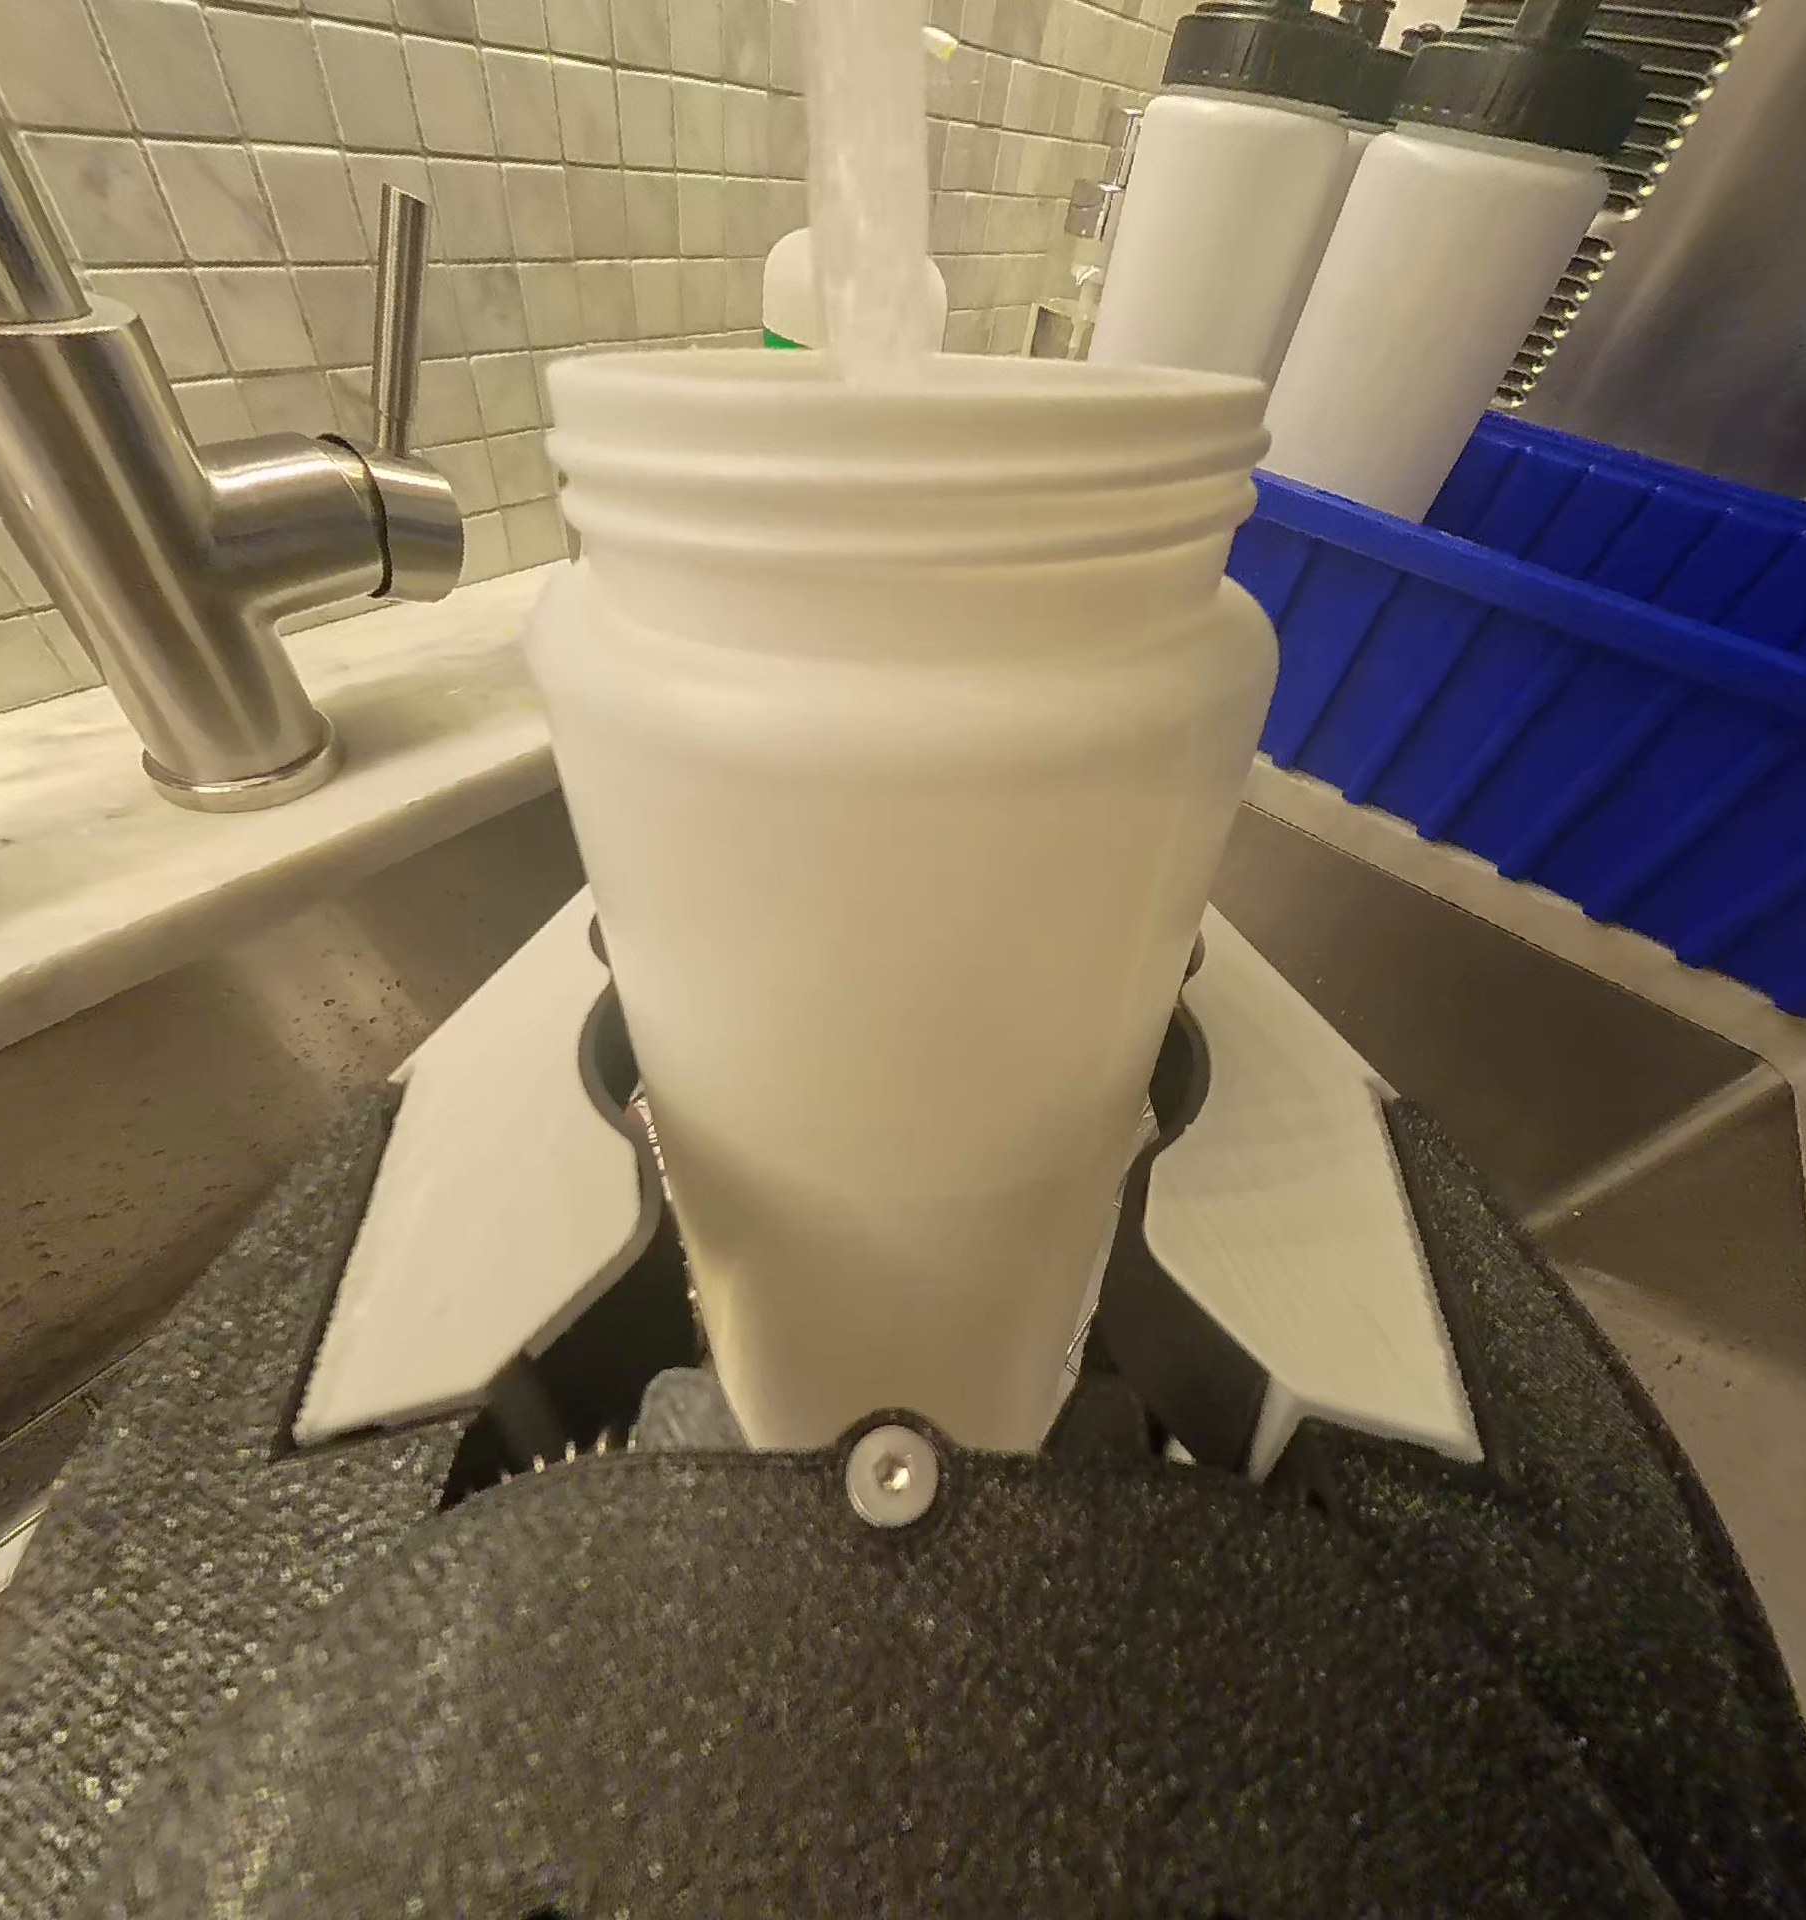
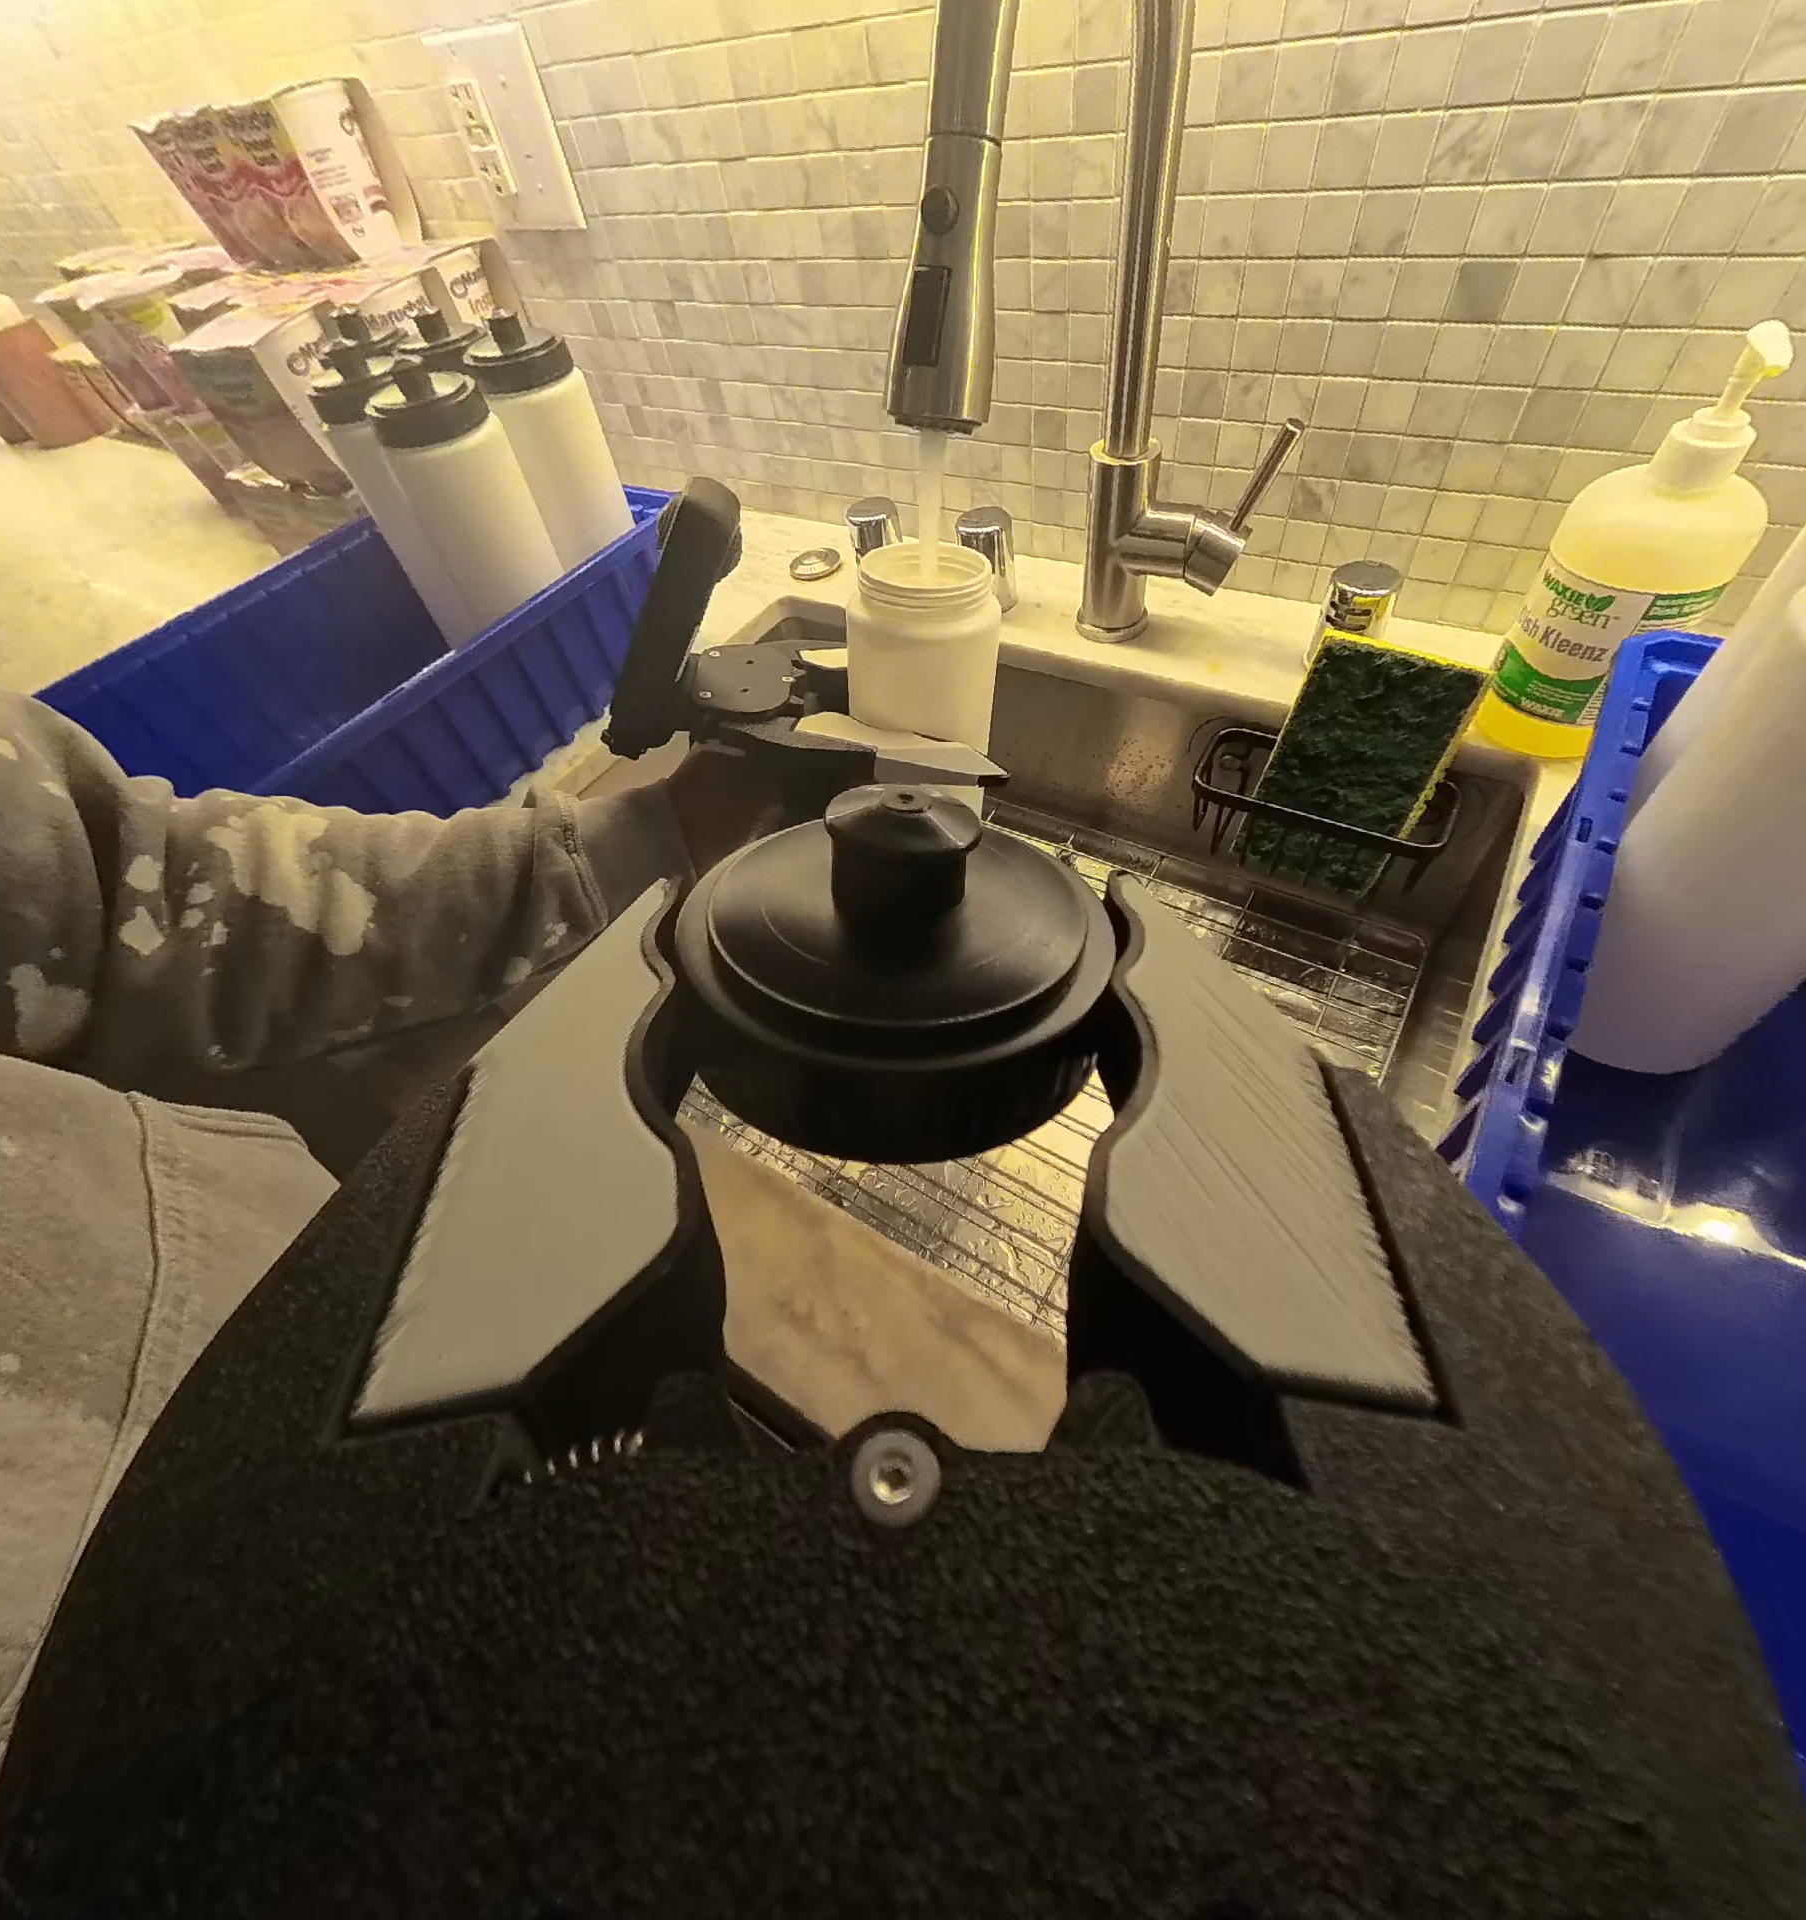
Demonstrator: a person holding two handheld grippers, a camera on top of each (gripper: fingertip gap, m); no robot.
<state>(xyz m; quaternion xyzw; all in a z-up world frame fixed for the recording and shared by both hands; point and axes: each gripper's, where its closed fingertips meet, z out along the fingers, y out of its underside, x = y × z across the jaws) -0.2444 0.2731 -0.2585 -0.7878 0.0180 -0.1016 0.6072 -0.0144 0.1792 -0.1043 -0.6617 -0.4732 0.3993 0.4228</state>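
The left hand-held gripper (image 1: 894, 1039) is clenched around a white plastic bottle (image 1: 894, 810), its two fingers pressed against the bottle's lower sides. The bottle stands upright and uncapped, its threaded neck at 12 o'clock from the gripper, held over the steel sink (image 1: 182, 1091). A stream of water (image 1: 868, 208) falls straight into the open mouth. At 9 o'clock from the bottle the base of the steel faucet (image 1: 151, 499) rises from the marble bench (image 1: 255, 717); at 2 o'clock a blue bin (image 1: 1564, 727) holds capped white bottles (image 1: 1429, 301).

The right hand-held gripper (image 2: 894, 997) grasps a black spouted cap (image 2: 894, 966), gripped at its ribbed rim between both fingers, spout upward, above the wire grid (image 2: 1242, 956) on the sink floor. At 12 o'clock from the cap, farther off, the other gripper (image 2: 826, 727) holds the white bottle under the pull-down faucet head (image 2: 940, 260), a person's speckled grey sleeve (image 2: 255, 914) reaching in from 9 o'clock. At 2 o'clock a green-and-yellow sponge (image 2: 1356, 758) stands in a black wire caddy (image 2: 1221, 790) on the sink wall, with a pump bottle of yellow dish soap (image 2: 1626, 582) beyond it on the bench. Blue bins sit at 10 o'clock and 3 o'clock, each with white bottles; stacked cartons (image 2: 255, 312) stand at 10 o'clock by the tiled wall (image 2: 1501, 260).
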